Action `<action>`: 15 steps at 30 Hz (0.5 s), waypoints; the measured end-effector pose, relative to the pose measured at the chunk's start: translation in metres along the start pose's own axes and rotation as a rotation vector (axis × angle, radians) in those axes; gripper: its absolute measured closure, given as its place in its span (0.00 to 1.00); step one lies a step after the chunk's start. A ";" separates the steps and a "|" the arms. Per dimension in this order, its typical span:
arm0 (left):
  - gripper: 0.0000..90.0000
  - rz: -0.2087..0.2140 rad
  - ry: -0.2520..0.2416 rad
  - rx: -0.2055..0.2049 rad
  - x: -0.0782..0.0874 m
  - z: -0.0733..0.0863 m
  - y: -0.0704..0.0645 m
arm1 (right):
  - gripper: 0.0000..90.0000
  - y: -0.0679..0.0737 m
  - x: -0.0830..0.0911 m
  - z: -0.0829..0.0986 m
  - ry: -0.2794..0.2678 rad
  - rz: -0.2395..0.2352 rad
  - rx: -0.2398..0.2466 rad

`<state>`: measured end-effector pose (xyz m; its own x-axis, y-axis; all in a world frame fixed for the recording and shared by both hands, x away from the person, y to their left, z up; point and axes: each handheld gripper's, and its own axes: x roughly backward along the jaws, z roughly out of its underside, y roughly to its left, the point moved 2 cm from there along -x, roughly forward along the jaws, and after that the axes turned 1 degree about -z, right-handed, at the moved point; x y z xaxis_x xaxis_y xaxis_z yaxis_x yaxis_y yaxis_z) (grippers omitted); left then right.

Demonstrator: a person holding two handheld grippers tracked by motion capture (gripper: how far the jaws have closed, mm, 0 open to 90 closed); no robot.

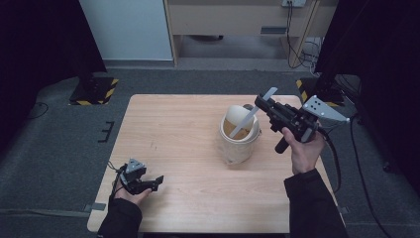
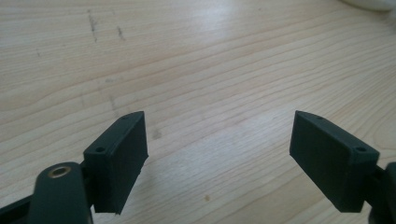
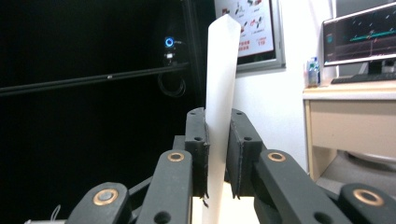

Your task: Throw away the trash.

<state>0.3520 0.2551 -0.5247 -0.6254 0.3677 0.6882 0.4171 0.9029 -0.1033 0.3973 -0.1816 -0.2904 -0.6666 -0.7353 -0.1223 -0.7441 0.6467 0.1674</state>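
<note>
1. At the lower left of the high view we rest the left gripper point(image 1: 148, 183) low on the wooden table point(image 1: 188, 148), near its front edge and well apart from the work, so that it stays out of the way while the other hand acts
2. In the left gripper view its two black jaws stand wide apart with nothing between them but bare wood grain; we judge it is parked rather than reaching, since it points at no object, and a pale rim barely shows at the upper right corner of that frame
3. Right of centre in the high view stands the cream-coloured jar point(image 1: 239, 135), upright on the table with its mouth open upward, which lets a tool go in from above
4. The long pale spatula point(image 1: 251, 115) slants from the jar's mouth up toward the upper right; its lower end seems to lie inside the jar, though we cannot tell whether it touches the bottom
5. At the right of the high view we hold the right gripper point(image 1: 262, 103) raised above the table, tilted down toward the jar, probably to steer the spatula inside
6. In the right gripper view its jaws are closed tight on the flat spatula point(image 3: 219, 93), pinching it across its thin faces so it cannot twist
</note>
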 end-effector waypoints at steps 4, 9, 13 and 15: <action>0.19 -0.013 0.040 0.000 -0.004 0.004 0.004 | 0.89 -0.003 -0.004 -0.006 -0.016 0.022 0.013; 0.19 -0.011 0.065 -0.011 -0.008 0.005 0.002 | 0.89 -0.006 -0.009 -0.008 -0.013 0.056 0.034; 0.19 -0.008 0.079 -0.021 -0.011 0.006 0.001 | 0.89 -0.008 -0.014 -0.005 -0.004 0.070 0.047; 0.19 -0.007 0.085 -0.023 -0.011 0.007 0.001 | 0.89 -0.009 -0.017 -0.001 0.009 0.076 0.061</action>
<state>0.3550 0.2533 -0.5376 -0.5703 0.3402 0.7477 0.4288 0.8996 -0.0822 0.4152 -0.1748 -0.2884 -0.7208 -0.6855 -0.1027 -0.6931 0.7114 0.1163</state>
